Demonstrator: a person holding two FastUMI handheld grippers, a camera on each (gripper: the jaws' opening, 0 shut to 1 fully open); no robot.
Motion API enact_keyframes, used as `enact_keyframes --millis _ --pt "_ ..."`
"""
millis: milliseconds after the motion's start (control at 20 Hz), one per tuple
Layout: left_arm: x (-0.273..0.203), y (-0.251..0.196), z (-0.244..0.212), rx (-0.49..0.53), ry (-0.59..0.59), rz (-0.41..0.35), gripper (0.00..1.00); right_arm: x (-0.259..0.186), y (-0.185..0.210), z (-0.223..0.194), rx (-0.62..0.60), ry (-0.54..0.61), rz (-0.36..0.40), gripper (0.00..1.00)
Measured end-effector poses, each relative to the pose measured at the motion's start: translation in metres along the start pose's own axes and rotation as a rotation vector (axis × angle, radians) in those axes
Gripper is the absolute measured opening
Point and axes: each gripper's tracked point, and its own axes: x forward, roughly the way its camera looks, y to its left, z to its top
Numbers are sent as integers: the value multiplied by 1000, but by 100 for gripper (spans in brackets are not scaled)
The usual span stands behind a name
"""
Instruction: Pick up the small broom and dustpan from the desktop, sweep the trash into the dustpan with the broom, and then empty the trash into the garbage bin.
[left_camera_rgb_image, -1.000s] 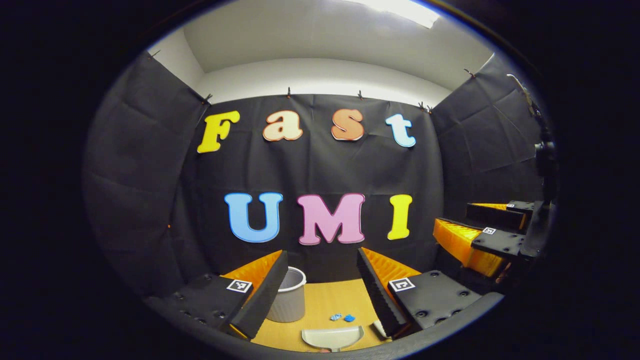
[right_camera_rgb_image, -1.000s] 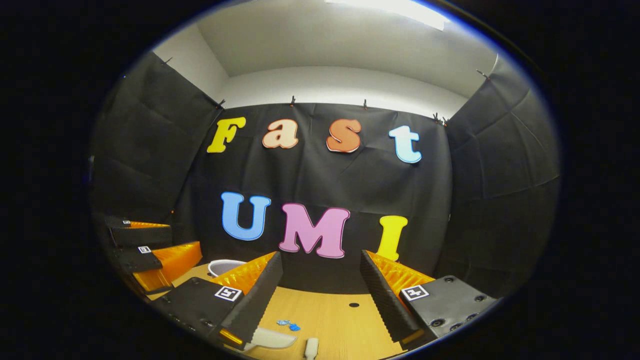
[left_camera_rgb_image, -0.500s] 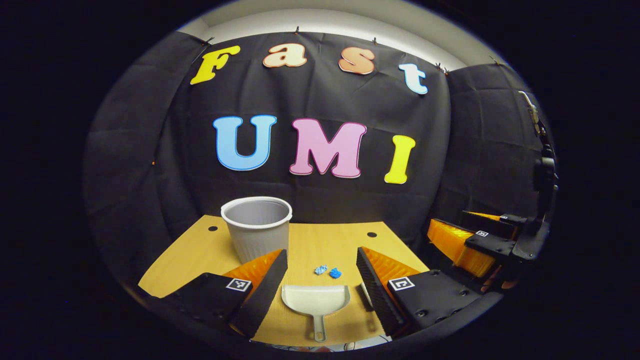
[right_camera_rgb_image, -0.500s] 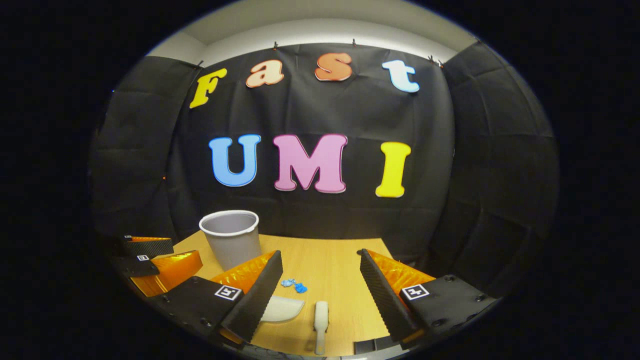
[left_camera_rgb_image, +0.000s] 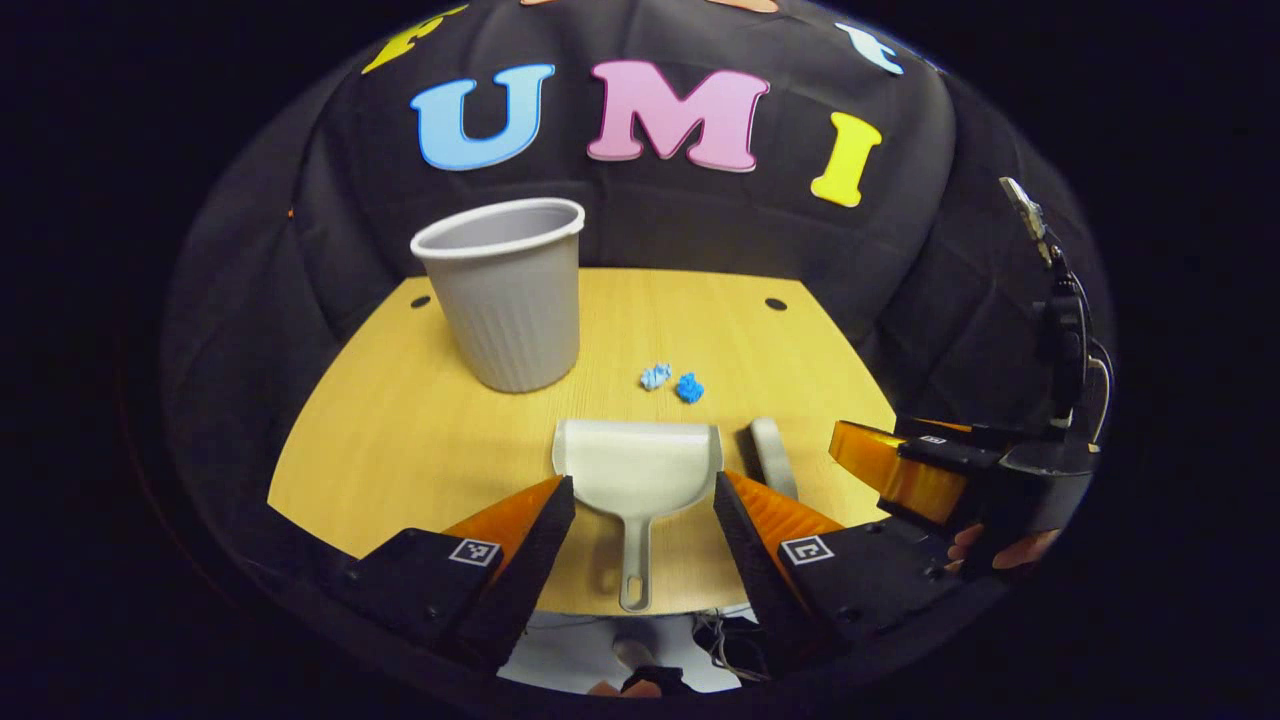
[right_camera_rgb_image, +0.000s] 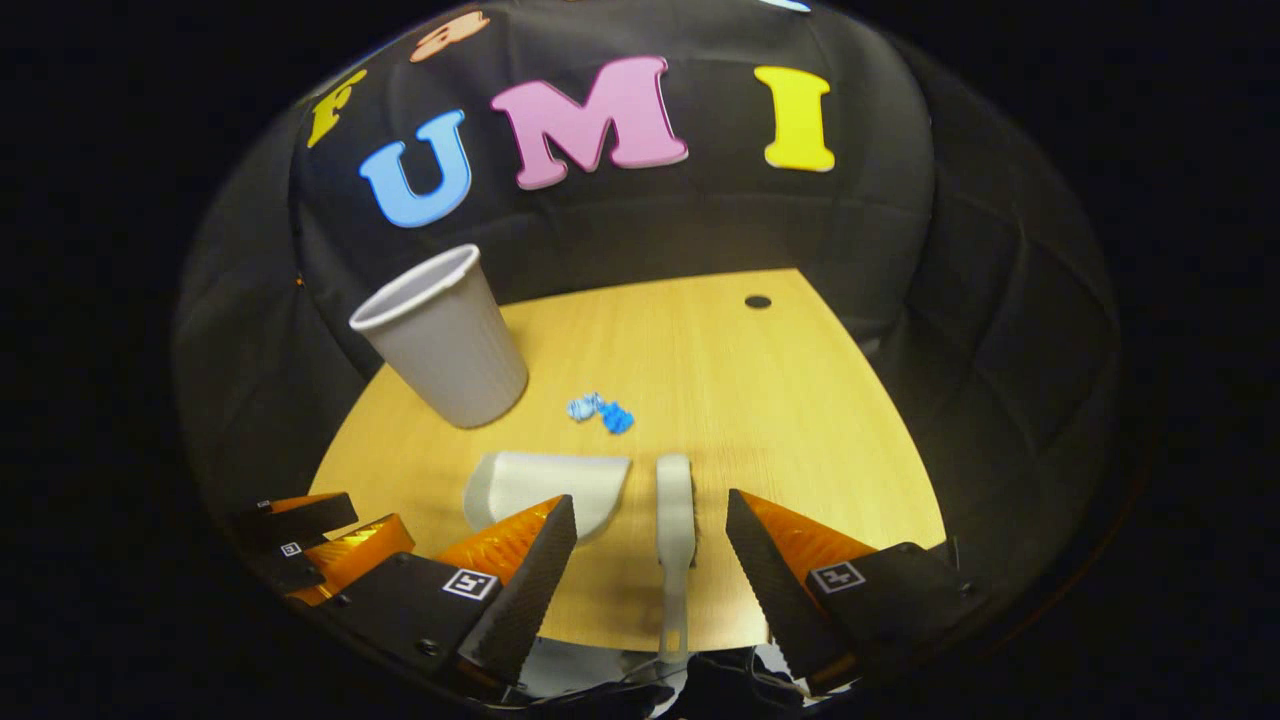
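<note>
Dustpan (left_camera_rgb_image: 637, 470), lower centre, handle lined up between the spread jaws of left gripper (left_camera_rgb_image: 640, 510); broom (right_camera_rgb_image: 675, 520) likewise fronts right gripper (right_camera_rgb_image: 650, 530) (jaws apart), both presumably poised for pickup.

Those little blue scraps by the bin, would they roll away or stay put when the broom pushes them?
The blue scraps look crumpled and irregular, so they would probably skid or tumble rather than roll. Being tiny, they are likely very light and might scatter under a quick stroke. The desktop looks smooth, so little should hold them.
</note>
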Motion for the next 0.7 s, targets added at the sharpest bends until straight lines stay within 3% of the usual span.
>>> enact_keyframes --millis 250,300,350,400,700 --pt "49 8 -41 51 276 24 85 59 -14 -78 -8 339 -26 99" --pt "58 10 -42 63 316 30 85 67 -16 -88 10 398 -28 90" --pt "69 13 -45 73 352 35 85 77 -17 -98 24 446 -32 92" --pt "77 16 -47 82 392 44 85 86 -18 -109 22 510 -39 99" --pt "108 20 -40 57 532 55 85 118 -27 -122 -80 626 -94 99"
